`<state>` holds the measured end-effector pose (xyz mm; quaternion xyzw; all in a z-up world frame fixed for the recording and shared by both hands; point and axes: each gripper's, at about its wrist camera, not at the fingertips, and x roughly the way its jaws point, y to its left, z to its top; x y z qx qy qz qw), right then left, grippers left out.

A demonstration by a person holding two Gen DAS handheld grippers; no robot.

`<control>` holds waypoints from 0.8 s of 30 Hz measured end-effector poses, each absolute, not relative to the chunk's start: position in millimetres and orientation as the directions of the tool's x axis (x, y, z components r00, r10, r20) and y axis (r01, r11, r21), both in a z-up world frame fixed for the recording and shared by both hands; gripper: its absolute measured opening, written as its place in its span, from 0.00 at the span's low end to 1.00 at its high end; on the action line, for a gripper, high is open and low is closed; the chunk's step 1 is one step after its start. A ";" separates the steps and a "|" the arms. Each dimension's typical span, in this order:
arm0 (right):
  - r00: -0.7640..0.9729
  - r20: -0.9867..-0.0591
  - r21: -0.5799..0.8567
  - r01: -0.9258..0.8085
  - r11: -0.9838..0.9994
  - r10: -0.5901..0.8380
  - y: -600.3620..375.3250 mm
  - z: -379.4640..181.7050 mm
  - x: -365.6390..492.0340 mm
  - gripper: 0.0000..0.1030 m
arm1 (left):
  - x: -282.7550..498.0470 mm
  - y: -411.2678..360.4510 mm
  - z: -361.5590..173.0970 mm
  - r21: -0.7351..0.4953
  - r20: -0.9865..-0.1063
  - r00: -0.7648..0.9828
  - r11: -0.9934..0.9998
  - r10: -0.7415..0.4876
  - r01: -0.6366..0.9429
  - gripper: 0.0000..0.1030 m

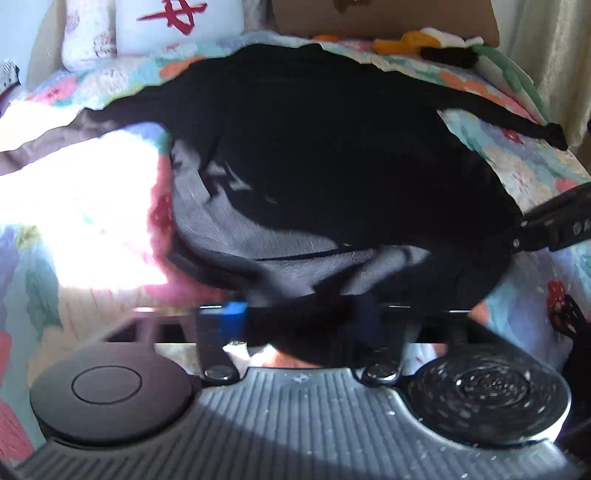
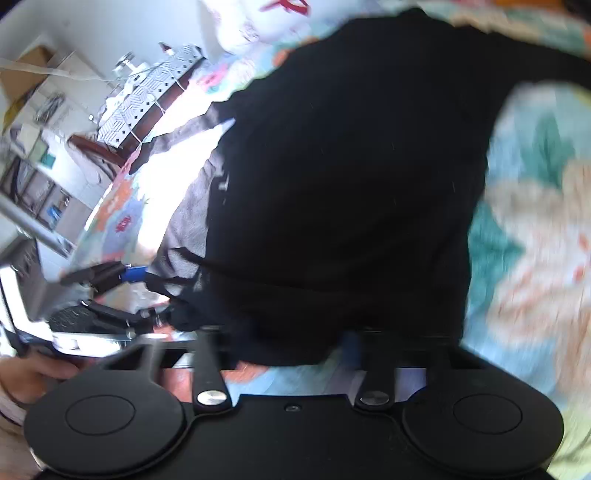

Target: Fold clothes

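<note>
A black garment (image 1: 332, 147) lies spread and rumpled on a flowered bed cover, just ahead of the fingers. Its near hem runs between the left fingers (image 1: 229, 321). One long sleeve trails out to the far right, and pale lettering shows left of centre.

Matt black cloth garment (image 1: 332, 147) on quilted cotton-look bedspread (image 1: 535, 173)

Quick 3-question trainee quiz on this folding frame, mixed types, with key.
1. True or false: the black garment lies on a floral bedspread.
2. The pad on the left claw is: A red, B blue, C green.
3. Fill in: the white pillow bears ___ markings.
Key: 1 true; 2 B; 3 red.
</note>
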<state>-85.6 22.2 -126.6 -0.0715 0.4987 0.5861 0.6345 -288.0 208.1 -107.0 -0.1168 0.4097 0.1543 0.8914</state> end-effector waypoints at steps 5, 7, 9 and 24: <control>-0.280 -0.542 0.689 -0.688 0.229 0.792 -3.3 -97.7 -61.9 0.06 | -299.7 234.5 -63.7 -0.281 -0.755 0.649 0.846 0.096 -0.453 0.12; -0.346 -0.455 0.808 -0.548 0.217 0.820 -18.9 -91.7 -49.3 0.06 | -312.9 245.3 -45.2 -0.352 -0.741 0.668 0.806 0.071 -0.475 0.12; -0.393 -0.430 0.861 -0.449 0.238 0.813 -27.8 -96.0 -44.8 0.06 | -321.1 253.3 -42.6 -0.389 -0.757 0.652 0.769 0.047 -0.507 0.12; -0.149 -0.760 0.569 -0.623 0.536 0.633 -47.1 -86.7 -33.8 0.51 | -308.1 274.2 -82.0 -0.312 -0.807 0.577 0.737 0.128 -0.599 0.65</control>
